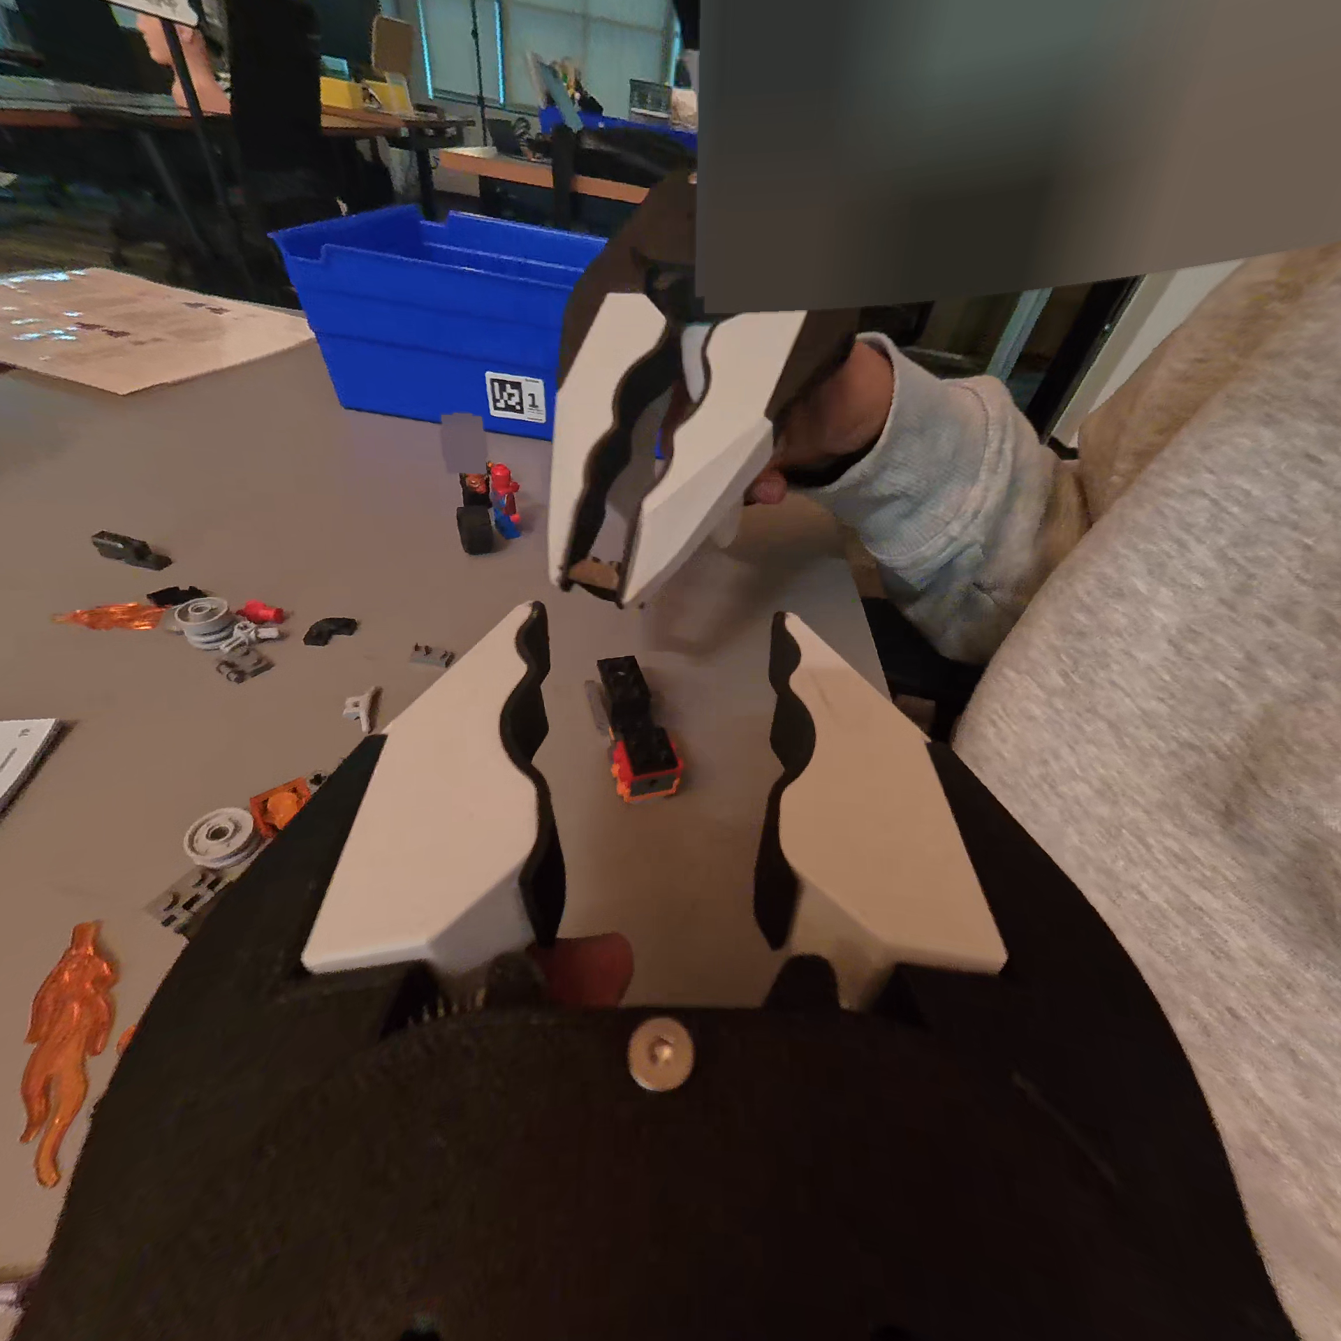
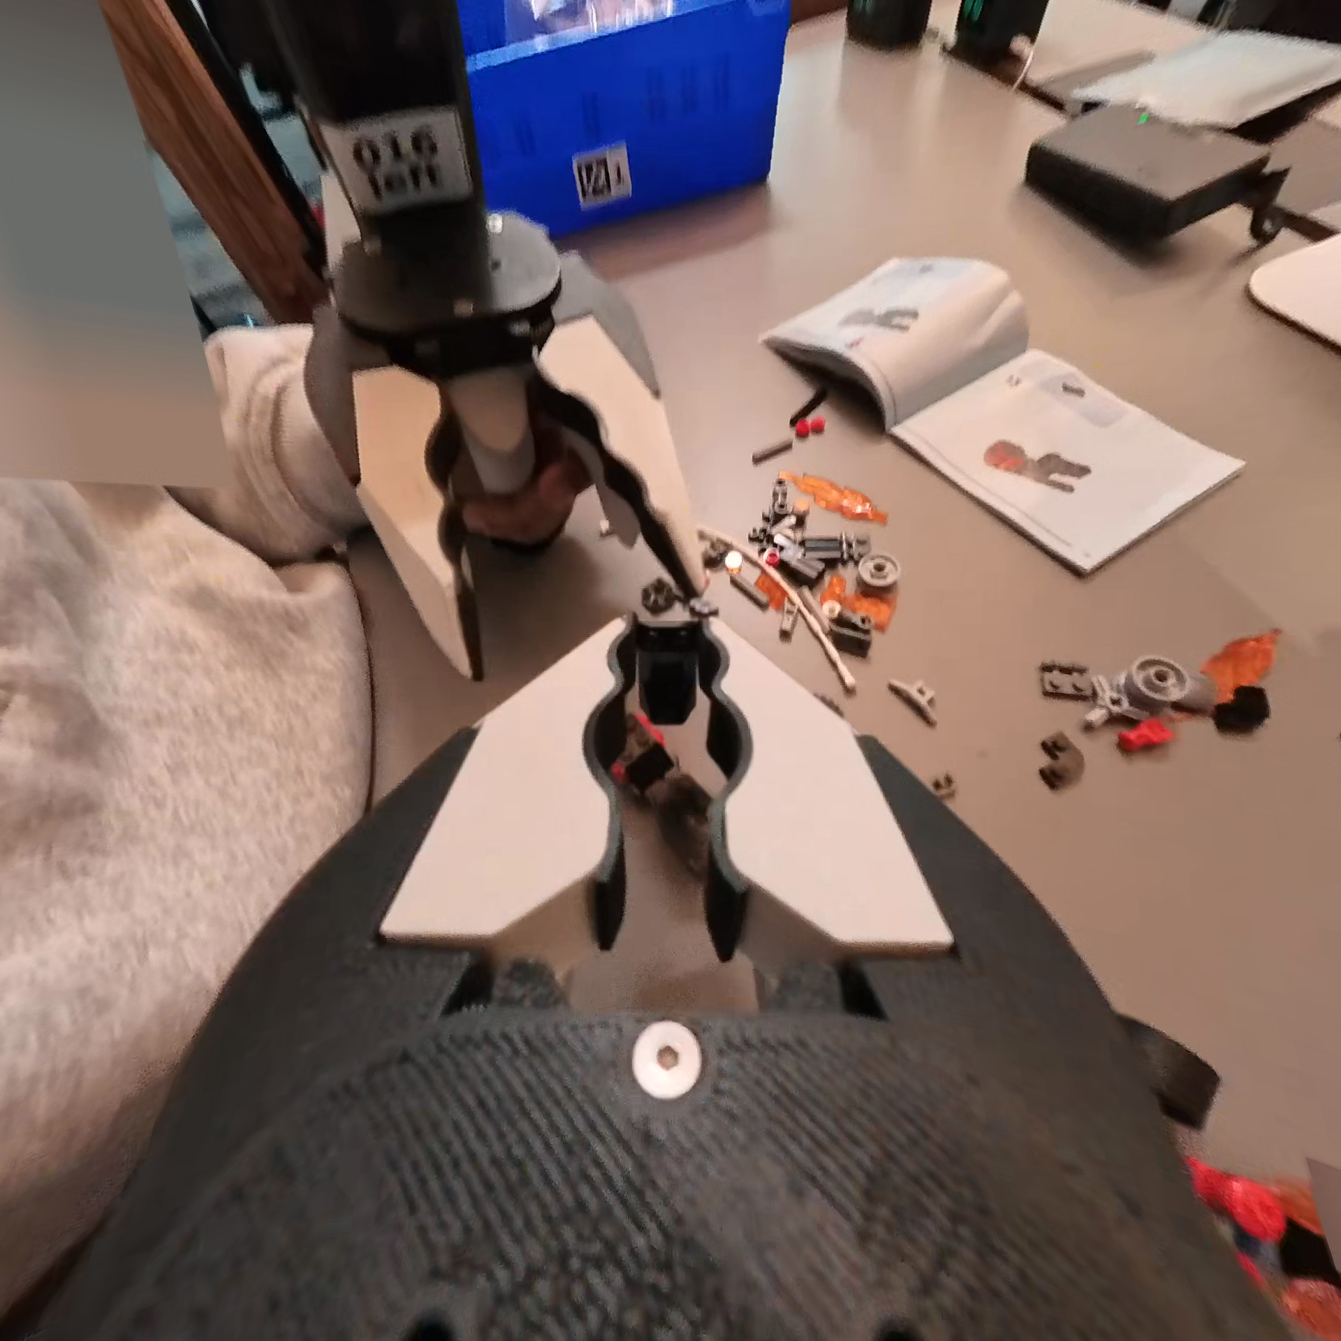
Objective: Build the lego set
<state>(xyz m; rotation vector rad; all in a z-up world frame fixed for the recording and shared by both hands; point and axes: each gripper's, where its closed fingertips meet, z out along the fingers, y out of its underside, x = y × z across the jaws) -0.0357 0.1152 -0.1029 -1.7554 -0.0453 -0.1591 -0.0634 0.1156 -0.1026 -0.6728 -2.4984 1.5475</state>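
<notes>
Gripping a small black piece (image 2: 664, 671) at its tips, the right tool (image 2: 666, 638) hangs above the table (image 1: 305, 493); its two halves are drawn together on that piece. The left tool (image 1: 657, 617) stands spread wide and holds nothing. Directly between its halves, on the table, lies the part-built model (image 1: 637, 726): black bricks over an orange-red base.

Risks, judged from this pose:
- The piece is held only at the extreme tips, so a slight twist could let it slip and fall among the loose parts (image 2: 820, 566).
- The model is unbraced. Downward pressure from the right tool could slide or tip it unless the left tool closes on it first.
- The two tools sit close together above the model and could knock each other during the approach.
- Studs look small and partly blurred, so misalignment is likely.

Farther out lie grey wheels (image 1: 207, 620), translucent orange flames (image 1: 69, 1030), two minifigures (image 1: 493, 508), an open booklet (image 2: 1045, 450) and a blue bin (image 1: 443, 319).

Writing: the bin carries a square coded marker sticker (image 1: 515, 395), and the left tool's handle carries a printed label (image 2: 395, 156). The booklet's print is too small to read.
</notes>
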